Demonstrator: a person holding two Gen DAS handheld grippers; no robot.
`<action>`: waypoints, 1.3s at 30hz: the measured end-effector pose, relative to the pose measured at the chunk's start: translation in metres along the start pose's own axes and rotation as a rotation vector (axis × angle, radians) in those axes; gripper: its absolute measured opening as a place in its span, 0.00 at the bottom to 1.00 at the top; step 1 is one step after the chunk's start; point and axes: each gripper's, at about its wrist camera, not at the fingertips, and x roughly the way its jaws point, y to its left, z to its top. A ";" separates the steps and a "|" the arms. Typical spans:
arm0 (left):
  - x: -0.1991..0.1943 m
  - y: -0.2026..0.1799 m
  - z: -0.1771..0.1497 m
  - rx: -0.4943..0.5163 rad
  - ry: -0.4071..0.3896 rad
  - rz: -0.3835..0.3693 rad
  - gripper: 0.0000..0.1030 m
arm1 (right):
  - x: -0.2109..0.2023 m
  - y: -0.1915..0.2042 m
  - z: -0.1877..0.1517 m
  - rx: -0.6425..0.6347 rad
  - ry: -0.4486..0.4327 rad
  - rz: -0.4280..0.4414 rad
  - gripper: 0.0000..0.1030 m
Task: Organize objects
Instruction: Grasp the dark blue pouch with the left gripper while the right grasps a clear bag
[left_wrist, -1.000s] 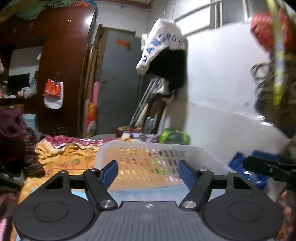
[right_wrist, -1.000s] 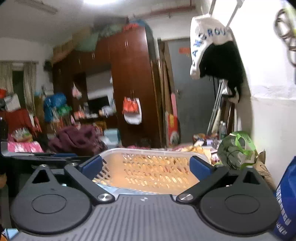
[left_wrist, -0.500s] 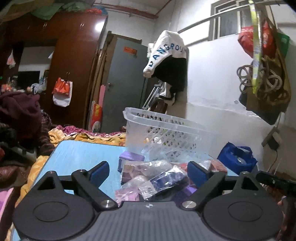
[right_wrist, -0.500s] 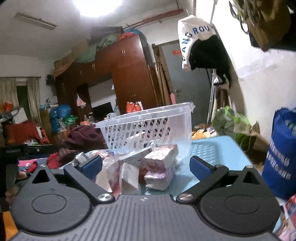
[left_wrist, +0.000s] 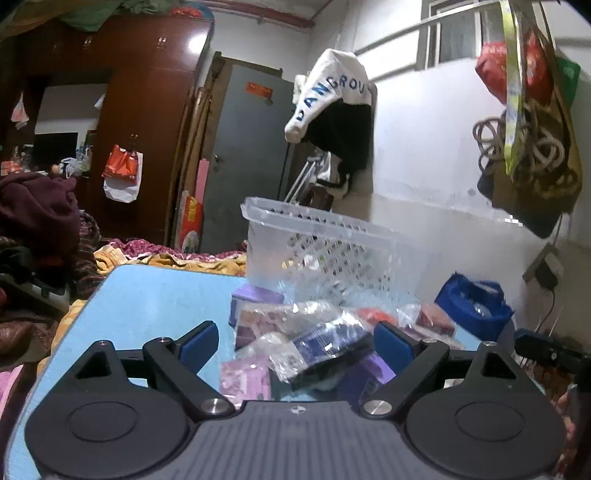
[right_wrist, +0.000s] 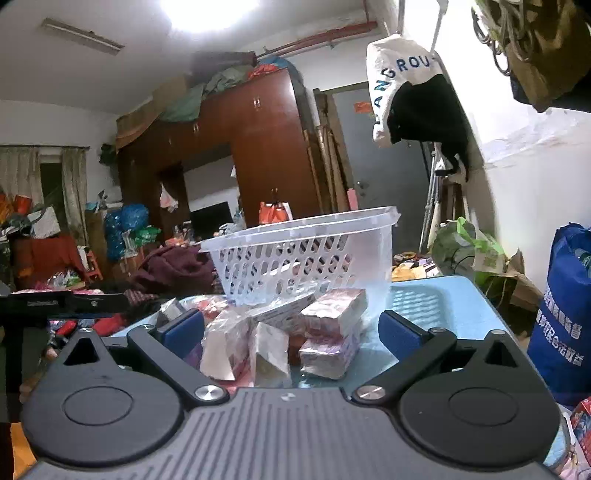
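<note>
While both my claws, left claw (left_wrist: 295, 341) and right claw (right_wrist: 291, 328), gape empty, the wrapped packets (right_wrist: 325, 332) lie heaped on the blue worktop (left_wrist: 147, 295) against the white basket (right_wrist: 303, 254).

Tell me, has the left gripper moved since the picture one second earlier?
Yes. The left gripper came down and back: the white basket, then just beyond its fingers with its inside visible, now stands farther off, seen from the side, with packets between.
</note>
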 end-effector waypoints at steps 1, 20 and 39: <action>0.002 -0.002 -0.001 0.007 0.005 0.000 0.90 | 0.001 0.002 -0.001 -0.003 0.003 0.003 1.00; 0.033 -0.013 -0.006 0.045 0.089 0.000 0.90 | 0.018 0.007 -0.011 -0.048 0.090 0.017 0.82; 0.045 -0.025 -0.005 0.111 0.099 0.019 0.82 | 0.032 0.008 -0.018 -0.076 0.145 0.038 0.31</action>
